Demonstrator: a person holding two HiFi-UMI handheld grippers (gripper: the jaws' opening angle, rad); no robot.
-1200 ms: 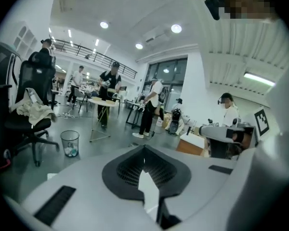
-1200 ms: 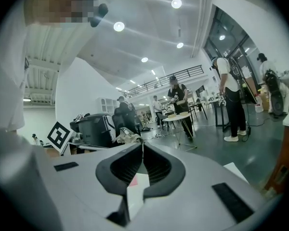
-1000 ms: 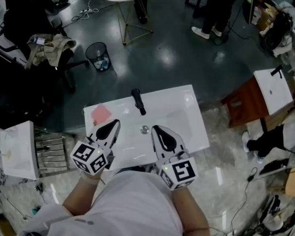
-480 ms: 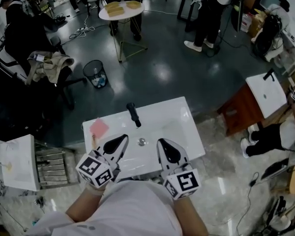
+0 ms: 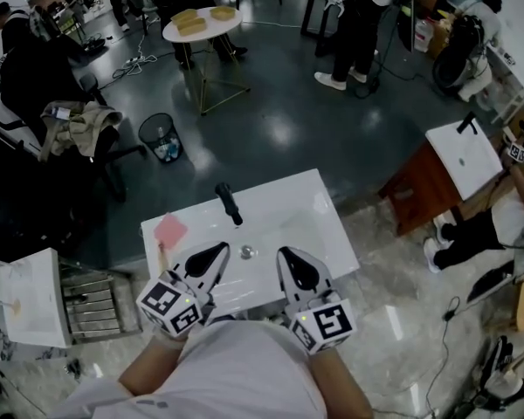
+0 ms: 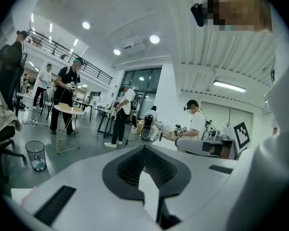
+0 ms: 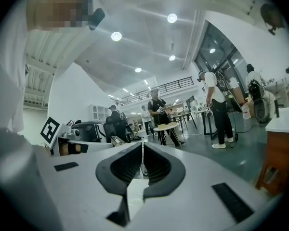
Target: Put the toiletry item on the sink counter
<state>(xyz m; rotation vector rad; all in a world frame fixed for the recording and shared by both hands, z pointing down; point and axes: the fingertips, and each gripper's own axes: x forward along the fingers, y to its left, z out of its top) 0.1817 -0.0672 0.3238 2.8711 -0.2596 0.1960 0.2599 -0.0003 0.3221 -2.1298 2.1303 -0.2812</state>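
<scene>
Left claw (image 5: 217, 251) and right claw (image 5: 288, 255) both closed, empty, above white ceramic sink bench (image 5: 323, 225); pink flat square item (image 5: 170, 230), probably the toiletry, lies at bench's left end: open left claw wide before descending

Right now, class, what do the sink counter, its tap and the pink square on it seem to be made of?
Sink counter: probably glazed ceramic or resin; white, smooth, faintly glossy.
Tap: likely metal with matt black coating; dark, no glints.
Pink square: flat, dull, perhaps cloth or sponge; too small to tell.
</scene>
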